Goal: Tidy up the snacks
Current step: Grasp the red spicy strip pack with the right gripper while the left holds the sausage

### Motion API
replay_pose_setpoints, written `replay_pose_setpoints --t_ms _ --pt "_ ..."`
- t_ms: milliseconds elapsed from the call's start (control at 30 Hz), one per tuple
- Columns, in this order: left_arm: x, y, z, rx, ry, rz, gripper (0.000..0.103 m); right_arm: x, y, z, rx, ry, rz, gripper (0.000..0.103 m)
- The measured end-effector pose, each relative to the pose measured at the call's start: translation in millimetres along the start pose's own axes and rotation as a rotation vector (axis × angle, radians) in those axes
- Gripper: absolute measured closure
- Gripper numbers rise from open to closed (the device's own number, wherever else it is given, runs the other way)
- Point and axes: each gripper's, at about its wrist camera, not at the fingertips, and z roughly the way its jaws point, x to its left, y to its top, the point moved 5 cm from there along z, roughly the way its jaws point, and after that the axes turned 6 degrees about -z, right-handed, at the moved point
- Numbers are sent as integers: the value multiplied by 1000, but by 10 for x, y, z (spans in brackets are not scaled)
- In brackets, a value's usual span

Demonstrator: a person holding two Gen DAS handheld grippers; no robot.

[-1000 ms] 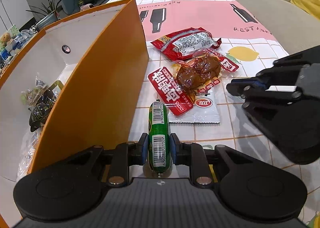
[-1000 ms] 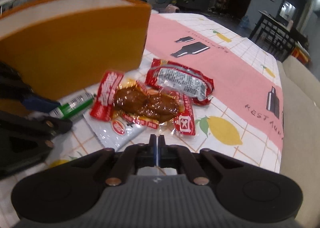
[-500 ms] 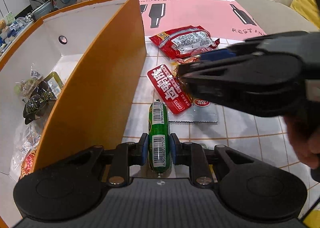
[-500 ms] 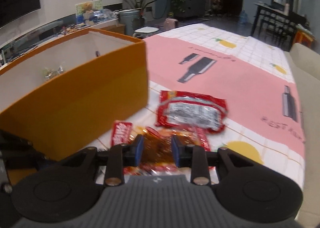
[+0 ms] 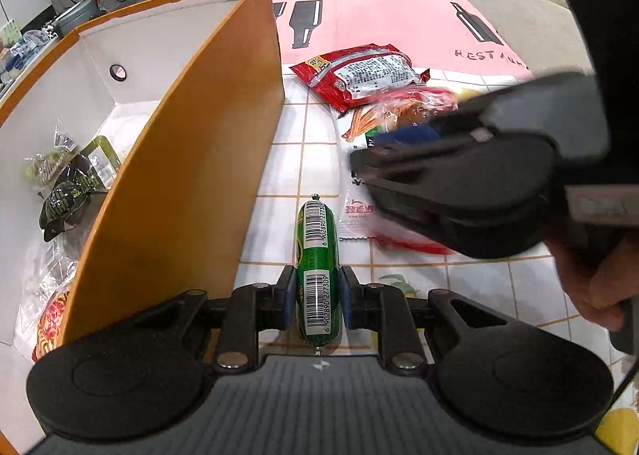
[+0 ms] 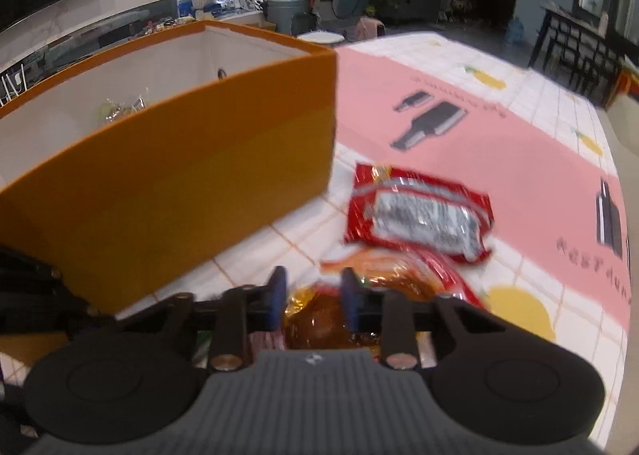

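An open orange box [image 5: 191, 159] with white inner walls stands on the left of the tiled tablecloth [image 5: 295, 159], already holding several wrapped snacks at its near end. Just right of its long wall, the left gripper [image 5: 317, 295] is clamped on a green sausage stick [image 5: 317, 251]. Farther right, the right gripper [image 6: 313, 295] has just been closing, pads pinching a clear packet of brown braised meat [image 6: 319, 319]. Beyond lies a red snack packet [image 6: 419, 211]; bare cloth stretches far behind.
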Motion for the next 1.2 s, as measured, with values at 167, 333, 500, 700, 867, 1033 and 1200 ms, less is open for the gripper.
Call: replay_pose_setpoints --t_ms 167,333,500,700,867,1033,1200 --pt "7 -29 -13 13 -15 -5 79 -62 -224 -157 15 3 43 94" --pt "2 -81 -61 21 -43 6 79 -45 -487 -364 51 -2 122 94" --pt "4 -114 -91 9 -52 9 79 75 -743 -649 65 -18 151 94" --pt "2 -83 -126 -10 -44 -17 79 -2 -647 -925 -50 -165 216 58" --pt "3 -63 -117 -9 -38 -23 79 -100 -582 -894 -68 -271 221 47" --pt "5 -64 -62 0 -30 -25 79 -167 -651 -740 -17 -333 212 40" --pt "-13 -69 -54 -23 -28 -12 78 -218 -722 -603 19 -354 230 41"
